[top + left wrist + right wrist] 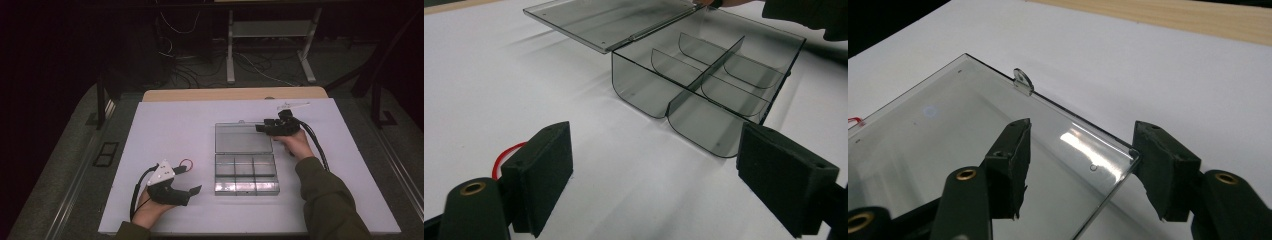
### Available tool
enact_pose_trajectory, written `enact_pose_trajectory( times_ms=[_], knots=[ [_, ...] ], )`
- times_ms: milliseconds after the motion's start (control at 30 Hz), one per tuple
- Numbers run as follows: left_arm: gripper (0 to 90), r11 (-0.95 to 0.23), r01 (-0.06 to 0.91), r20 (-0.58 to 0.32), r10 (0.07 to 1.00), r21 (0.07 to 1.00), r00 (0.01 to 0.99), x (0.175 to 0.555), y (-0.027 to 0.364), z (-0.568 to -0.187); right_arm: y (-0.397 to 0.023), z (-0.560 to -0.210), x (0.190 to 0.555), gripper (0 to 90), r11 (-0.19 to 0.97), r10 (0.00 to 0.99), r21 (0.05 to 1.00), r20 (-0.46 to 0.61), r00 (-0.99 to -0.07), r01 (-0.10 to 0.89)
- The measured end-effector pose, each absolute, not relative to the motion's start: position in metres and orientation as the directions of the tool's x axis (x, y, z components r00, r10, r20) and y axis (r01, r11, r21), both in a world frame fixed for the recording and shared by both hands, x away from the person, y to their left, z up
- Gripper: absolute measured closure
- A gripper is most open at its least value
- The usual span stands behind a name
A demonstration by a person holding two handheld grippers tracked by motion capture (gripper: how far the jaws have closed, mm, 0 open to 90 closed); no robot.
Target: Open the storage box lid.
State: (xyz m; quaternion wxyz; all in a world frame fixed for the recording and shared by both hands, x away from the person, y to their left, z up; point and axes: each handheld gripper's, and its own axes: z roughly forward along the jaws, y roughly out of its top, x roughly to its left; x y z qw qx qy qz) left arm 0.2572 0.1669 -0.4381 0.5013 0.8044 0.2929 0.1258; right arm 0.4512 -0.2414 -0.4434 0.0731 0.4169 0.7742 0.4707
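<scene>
Left gripper (192, 192): nearest the high camera, at about 7 o'clock on the board, held in a hand low on the board; jaws wide apart with nothing between them, pointing toward the box.
Left pads: in the left gripper view, one black foam pad (541, 172) at the lower left, the other at the lower right, bare white board between them.
Red loop (186, 163): thin red ring lying on the board just beside the left gripper, at about 11 o'clock from it.
Organizer box (245, 173): clear smoky plastic, near the board's middle, divided into small compartments that look unfilled; it sits at 3 o'clock from the left gripper, apart from it.
Lid (236, 137): hinged open and laid back flat at 12 o'clock from the box; a small hang tab (1023, 80) sticks up on its far edge.
Right gripper (261, 128): at the lid's right far corner, about 1 o'clock on the board; jaws part open, straddling that corner (1130, 152), pads not pressing on it.
Surface: white board (165, 125) over a pale wooden table (230, 94).
Room: dark; grey floor, cables (250, 65) and a grey metal stand (270, 30) at 12 o'clock beyond the table.
In the way: the right hand's green sleeve (325, 195) crosses the board at 4 o'clock.
</scene>
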Motion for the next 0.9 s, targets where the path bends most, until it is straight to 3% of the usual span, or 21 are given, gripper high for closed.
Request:
enact_pose_trajectory(
  times_ms=[900],
  knots=[
    [14.0, -0.335, 0.349, -0.091, 0.595, 0.875, 0.799, 0.257, 0.166, -0.439, -0.243, -0.459, 0.452, 40.6, 0.196, 0.711, 0.755, 0.329, -0.621, 0.626]
  ],
)
